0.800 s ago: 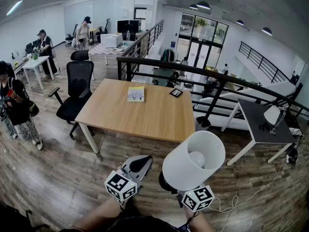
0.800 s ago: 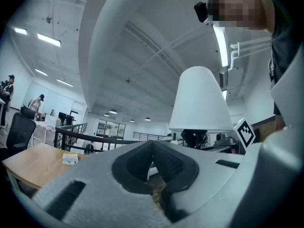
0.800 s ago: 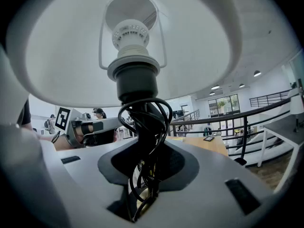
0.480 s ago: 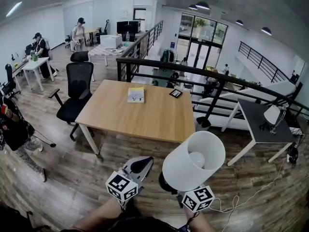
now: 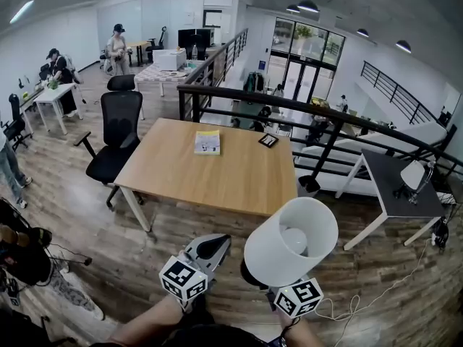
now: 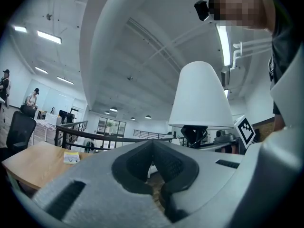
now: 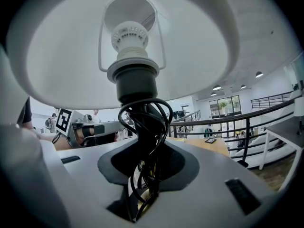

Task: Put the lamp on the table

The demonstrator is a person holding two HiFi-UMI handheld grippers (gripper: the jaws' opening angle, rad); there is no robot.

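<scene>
A lamp (image 5: 291, 241) with a white cone shade and black stem hangs upright above the wood floor, short of the table's near edge. My right gripper (image 7: 142, 175) is shut on the lamp's stem (image 7: 137, 127), where black cord is coiled; the bulb (image 7: 129, 37) shows inside the shade. The right gripper's marker cube (image 5: 298, 297) sits below the shade. My left gripper (image 5: 210, 246) is held to the lamp's left, shut with nothing in it (image 6: 153, 167); the lamp shade (image 6: 198, 96) shows beyond it. The wooden table (image 5: 239, 179) stands ahead.
On the table lie a yellow booklet (image 5: 207, 142) and a small dark object (image 5: 268, 141). A black office chair (image 5: 116, 132) stands at its left. A black railing (image 5: 325, 121) runs behind it, a grey side table (image 5: 394, 186) to the right. People stand at far left.
Both grippers and the lamp stay as they were. The view has shifted slightly. The person at the left edge has moved down and out toward the lower left.
</scene>
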